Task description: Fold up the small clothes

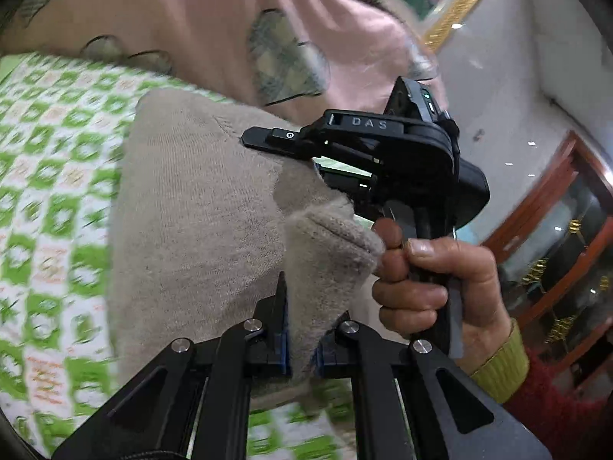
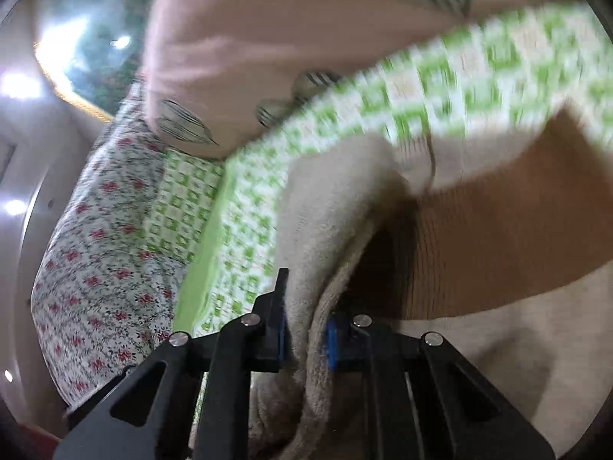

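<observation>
A small beige knit garment (image 1: 199,211) hangs lifted over the green-and-white checked bedspread (image 1: 49,176). My left gripper (image 1: 302,329) is shut on a fold of it at the lower edge. My right gripper (image 2: 306,322) is shut on another beige edge of the same garment (image 2: 337,207), which has a brown band (image 2: 498,230). In the left wrist view the right gripper's black body (image 1: 387,153), held by a hand (image 1: 425,283), sits just beyond the garment's upper right corner.
A pink pillow with striped heart patches (image 1: 245,27) lies at the back of the bed, also seen in the right wrist view (image 2: 237,76). A floral quilt (image 2: 99,260) lies at the bed's left. A wooden glass cabinet (image 1: 555,253) stands at the right.
</observation>
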`<state>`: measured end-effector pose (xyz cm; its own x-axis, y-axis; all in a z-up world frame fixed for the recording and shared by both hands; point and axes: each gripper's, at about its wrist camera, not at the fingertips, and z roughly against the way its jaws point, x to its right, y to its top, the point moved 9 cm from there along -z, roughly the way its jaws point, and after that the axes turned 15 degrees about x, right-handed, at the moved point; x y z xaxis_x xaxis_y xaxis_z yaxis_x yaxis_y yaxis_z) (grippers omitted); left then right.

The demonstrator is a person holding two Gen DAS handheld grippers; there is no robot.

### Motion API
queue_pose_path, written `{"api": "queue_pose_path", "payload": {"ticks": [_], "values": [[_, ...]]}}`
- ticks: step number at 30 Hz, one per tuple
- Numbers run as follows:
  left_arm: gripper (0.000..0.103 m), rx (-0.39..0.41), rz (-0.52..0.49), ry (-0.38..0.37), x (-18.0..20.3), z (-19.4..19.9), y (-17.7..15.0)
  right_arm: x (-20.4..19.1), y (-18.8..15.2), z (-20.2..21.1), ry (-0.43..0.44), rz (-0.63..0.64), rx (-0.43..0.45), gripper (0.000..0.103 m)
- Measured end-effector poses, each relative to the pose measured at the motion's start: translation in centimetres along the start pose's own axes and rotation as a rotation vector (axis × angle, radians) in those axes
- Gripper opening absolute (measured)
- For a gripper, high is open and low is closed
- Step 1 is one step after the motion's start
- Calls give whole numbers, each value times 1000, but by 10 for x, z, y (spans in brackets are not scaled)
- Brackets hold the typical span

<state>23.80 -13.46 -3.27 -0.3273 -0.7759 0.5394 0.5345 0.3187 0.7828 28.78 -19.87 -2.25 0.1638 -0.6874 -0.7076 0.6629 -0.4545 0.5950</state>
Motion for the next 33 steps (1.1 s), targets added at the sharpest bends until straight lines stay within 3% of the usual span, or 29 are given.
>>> {"api": "queue_pose_path", "payload": {"ticks": [3,7,12,14,17,19,20,23,25,26,27,29,33], "values": [[8,-23,-20,-66,31,-18,-7,7,24,42,-34,74,57,16],[11,-99,-29,-132,60,-57,-36,60,35,78,-145,37,70,16],[11,-220,-80,-79,62,-100,-79,129,17,88,-286,-7,33,16],[11,-233,-83,-69,59,-106,-84,134,14,86,-283,11,47,16],[22,-247,-61,-82,62,-106,-82,133,15,84,-298,58,60,17],[32,-259,-66,-90,62,-100,-77,137,16,89,-317,75,67,22],[45,-264,-75,-85,61,-95,-75,137,16,93,-338,84,72,26],[60,-255,-91,-59,57,-71,-70,134,18,106,-383,117,96,31],[67,-246,-90,-41,51,-53,-64,132,16,118,-419,133,112,53],[70,-236,-85,-38,48,-44,-61,131,14,124,-431,142,121,74],[72,-219,-80,-29,41,-32,-56,129,12,128,-429,146,129,81],[80,-196,-60,2,26,-19,-46,122,7,133,-389,141,134,81],[81,-175,-5,111,-25,-15,-21,120,-1,133,-321,84,110,81]]}}
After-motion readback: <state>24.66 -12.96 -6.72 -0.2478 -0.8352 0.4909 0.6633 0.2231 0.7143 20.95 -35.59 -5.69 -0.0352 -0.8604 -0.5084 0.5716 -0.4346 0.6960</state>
